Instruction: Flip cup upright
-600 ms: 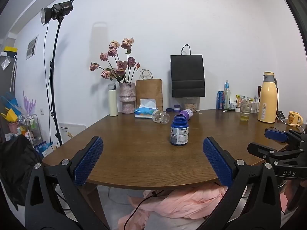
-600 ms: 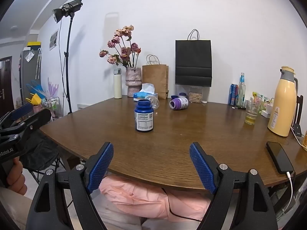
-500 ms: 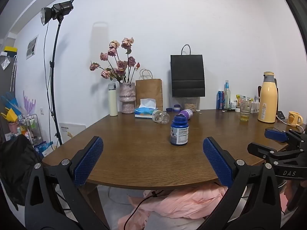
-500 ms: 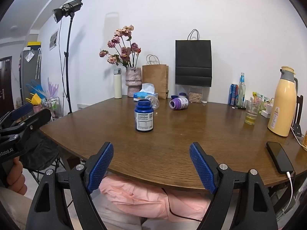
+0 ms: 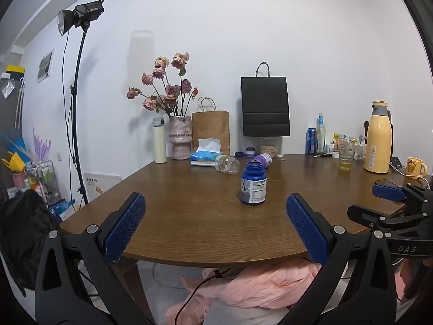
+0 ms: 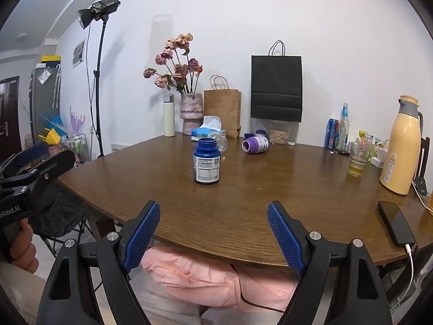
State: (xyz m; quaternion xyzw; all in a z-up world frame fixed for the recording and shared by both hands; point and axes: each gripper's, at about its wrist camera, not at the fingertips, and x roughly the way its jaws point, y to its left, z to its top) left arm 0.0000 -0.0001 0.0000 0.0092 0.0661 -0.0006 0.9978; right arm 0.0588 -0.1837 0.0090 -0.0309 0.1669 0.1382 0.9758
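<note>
A blue bottle [image 5: 253,184] stands upright and uncapped on the brown table [image 5: 189,216]; it also shows in the right wrist view [image 6: 206,161]. Behind it a purple bottle [image 6: 255,144] and a clear bottle [image 5: 228,163] lie on their sides. My left gripper [image 5: 215,224] is open and empty at the table's near edge. My right gripper [image 6: 213,234] is open and empty at the near edge too. Each gripper shows at the side of the other's view, the right one [image 5: 389,197] and the left one [image 6: 32,159].
At the back stand a flower vase [image 5: 179,140], a white flask [image 5: 160,140], a tissue pack [image 5: 205,154], brown and black paper bags. To the right are a yellow thermos [image 6: 403,149], a glass [image 6: 357,159], a phone [image 6: 395,223] and a yellow mug [image 5: 415,166]. A lamp stand [image 5: 77,108] is at the left.
</note>
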